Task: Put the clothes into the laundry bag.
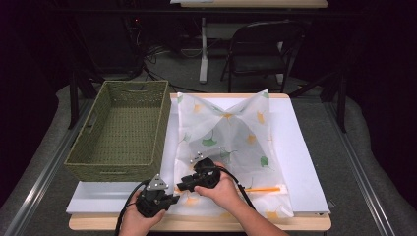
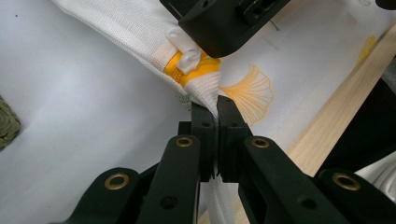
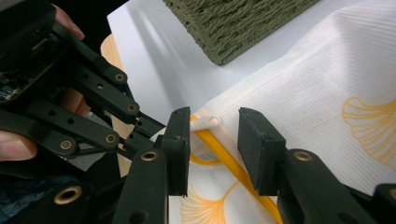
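Left tongs point(image 2: 217, 105) clamp bag point(image 2: 140, 28) corner; right tongs point(image 3: 212, 140) apart at zip pull point(image 3: 205, 122) (not gripped); zip looks undone.

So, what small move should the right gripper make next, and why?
Probably ease the right gripper forward and close its fingers on the white zipper pull. They stand open around it, while the left gripper already clamps the mesh bag corner near the yellow zipper.

One mesh bag point(image 1: 231, 142), one basket point(image 1: 120, 130)
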